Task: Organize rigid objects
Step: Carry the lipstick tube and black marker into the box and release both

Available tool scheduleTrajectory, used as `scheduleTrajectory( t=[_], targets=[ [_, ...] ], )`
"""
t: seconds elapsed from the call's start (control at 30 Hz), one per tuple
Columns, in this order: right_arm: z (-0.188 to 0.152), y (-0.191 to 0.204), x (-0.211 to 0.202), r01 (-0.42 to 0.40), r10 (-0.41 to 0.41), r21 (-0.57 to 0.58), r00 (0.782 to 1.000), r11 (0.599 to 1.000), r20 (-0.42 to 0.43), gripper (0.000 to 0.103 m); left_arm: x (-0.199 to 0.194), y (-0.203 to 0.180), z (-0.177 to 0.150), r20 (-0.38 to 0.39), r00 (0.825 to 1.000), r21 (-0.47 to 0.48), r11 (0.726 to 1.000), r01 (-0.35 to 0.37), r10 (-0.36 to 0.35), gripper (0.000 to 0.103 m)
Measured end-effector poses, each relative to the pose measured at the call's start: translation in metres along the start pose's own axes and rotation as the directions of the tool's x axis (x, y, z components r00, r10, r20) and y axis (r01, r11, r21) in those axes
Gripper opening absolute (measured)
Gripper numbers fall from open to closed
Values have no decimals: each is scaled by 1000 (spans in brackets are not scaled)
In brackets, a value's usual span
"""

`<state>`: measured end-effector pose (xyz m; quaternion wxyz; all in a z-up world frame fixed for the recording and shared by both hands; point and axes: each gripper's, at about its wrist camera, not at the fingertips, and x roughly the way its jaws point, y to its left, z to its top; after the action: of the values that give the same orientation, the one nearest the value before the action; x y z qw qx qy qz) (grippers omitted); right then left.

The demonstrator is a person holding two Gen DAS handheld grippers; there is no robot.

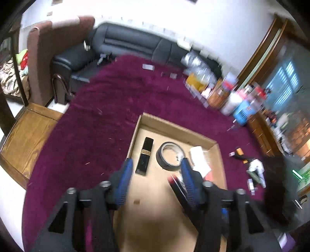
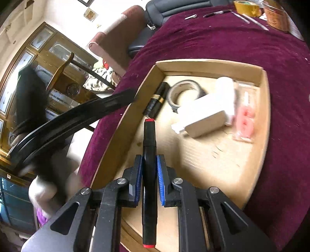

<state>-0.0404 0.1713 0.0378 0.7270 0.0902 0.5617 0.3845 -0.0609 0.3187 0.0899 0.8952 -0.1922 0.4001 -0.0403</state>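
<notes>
A shallow cardboard tray point(image 1: 174, 126) point(image 2: 209, 63) lies on a purple cloth. In it are a black tube with a gold band point(image 1: 144, 155) point(image 2: 157, 98), a grey tape roll point(image 1: 170, 156) point(image 2: 175, 91), a white box point(image 1: 199, 159) point(image 2: 207, 114) and a pink packet point(image 2: 245, 120). My left gripper point(image 1: 157, 160) hovers open above the tray's near part with nothing between its fingers. My right gripper point(image 2: 150, 157) is shut on a black marker with red ends point(image 2: 149, 147), held over the tray's near left part and pointing at the tube. The marker's red tip point(image 1: 173, 179) peeks out beside the left gripper's right finger.
Small tools and a white item point(image 1: 255, 166) lie on the cloth right of the tray. Boxes and bottles point(image 1: 240, 100) crowd the right edge. Pens and a yellow tape roll point(image 2: 246, 7) sit at the far side. A wooden chair point(image 1: 29, 135) stands left of the table.
</notes>
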Motion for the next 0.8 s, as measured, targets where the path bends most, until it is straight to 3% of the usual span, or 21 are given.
scheduleTrajectory(
  t=[0.07,0.2,0.43,0.6,0.7,0.8],
  targets=[
    [10,5,9,16,-16,3,1000,1000,3,13,-31,4,-14,62,998,11,1000,7,-8,53],
    [31,8,29,40,-41,46,999,998,23,13,-59,13,-36,114,993,32,999,-27,23,53],
    [53,2,35,196,-203,69,971,978,124,13,-69,42,-52,97,995,-19,1000,-19,20,54],
    [55,-4,3,109,-121,73,976,991,181,15,-72,51,-60,103,995,-43,999,-13,17,54],
    [58,-7,-20,176,-186,60,952,983,242,20,-74,58,-67,111,994,-70,998,1,7,55],
    [62,-19,-17,243,-250,59,942,968,225,20,-74,62,-73,107,994,-94,995,9,2,55]
  ],
)
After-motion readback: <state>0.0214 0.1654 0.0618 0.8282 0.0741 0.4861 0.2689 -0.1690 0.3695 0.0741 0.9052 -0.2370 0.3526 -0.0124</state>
